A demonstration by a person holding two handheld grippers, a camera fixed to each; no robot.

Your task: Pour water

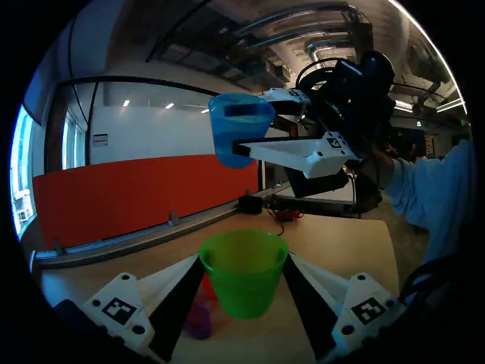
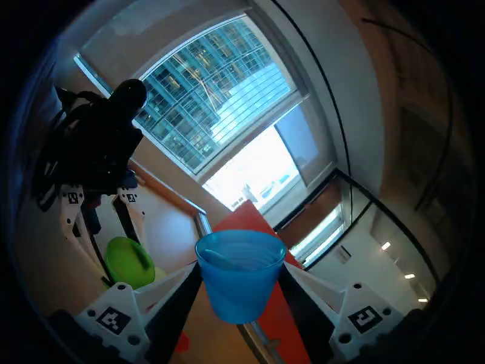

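My left gripper (image 1: 244, 280) is shut on a green cup (image 1: 244, 273), held upright just above the wooden table (image 1: 339, 242). Higher up and farther off, the blue cup (image 1: 238, 127) is clamped between the white fingers (image 1: 291, 150) of the right gripper, with a sleeve behind it. In the right gripper view my right gripper (image 2: 240, 285) is shut on that blue cup (image 2: 240, 280), which holds some water, and the whole view is tilted. The green cup (image 2: 128, 262) shows at lower left there, between the fingers (image 2: 73, 224) of the left gripper.
A purple cup (image 1: 199, 320) and something red (image 1: 207, 286) lie on the table under my left gripper. A red wall panel (image 1: 133, 194) and a rail run along the table's far side. Black gear and cables (image 1: 285, 212) sit at the far end. A large window (image 2: 224, 109) is behind.
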